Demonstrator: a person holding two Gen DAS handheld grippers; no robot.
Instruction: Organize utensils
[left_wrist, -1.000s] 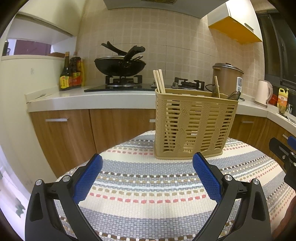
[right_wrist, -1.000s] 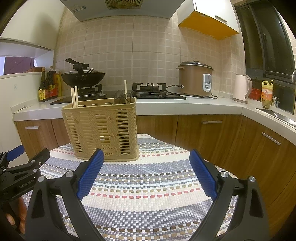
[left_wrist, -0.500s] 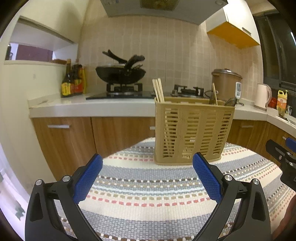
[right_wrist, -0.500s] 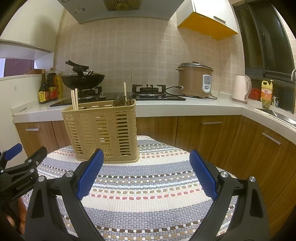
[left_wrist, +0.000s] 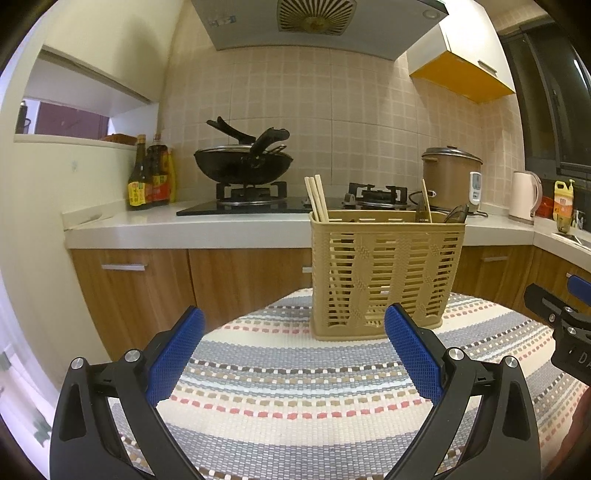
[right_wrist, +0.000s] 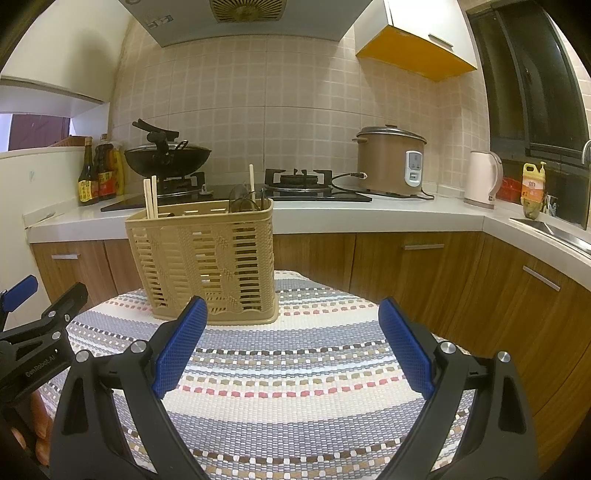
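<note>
A tan slatted utensil basket (left_wrist: 384, 273) (right_wrist: 207, 258) stands upright near the far edge of a round table with a striped woven cloth (left_wrist: 295, 387) (right_wrist: 288, 376). Wooden chopsticks (left_wrist: 317, 199) (right_wrist: 150, 197) stick up from its left compartment. One more chopstick (left_wrist: 426, 201) (right_wrist: 252, 182) and dark spoon ends (left_wrist: 456, 214) (right_wrist: 243, 201) rise at its right end. My left gripper (left_wrist: 293, 354) is open and empty, short of the basket. My right gripper (right_wrist: 291, 347) is likewise open and empty, to the right of the basket. Each gripper shows at the edge of the other's view.
Behind the table runs a kitchen counter (left_wrist: 192, 225) with a black wok (left_wrist: 242, 166) on a gas hob, sauce bottles (left_wrist: 147, 177), a brown rice cooker (right_wrist: 389, 160), a pale kettle (right_wrist: 484, 177) and a sink (right_wrist: 554, 230) at the right. Wooden cabinet doors (right_wrist: 406, 266) stand below.
Both views have tilted upward a little, so the basket and counter sit lower in frame and the range hood shows. Both grippers stay open and empty.
</note>
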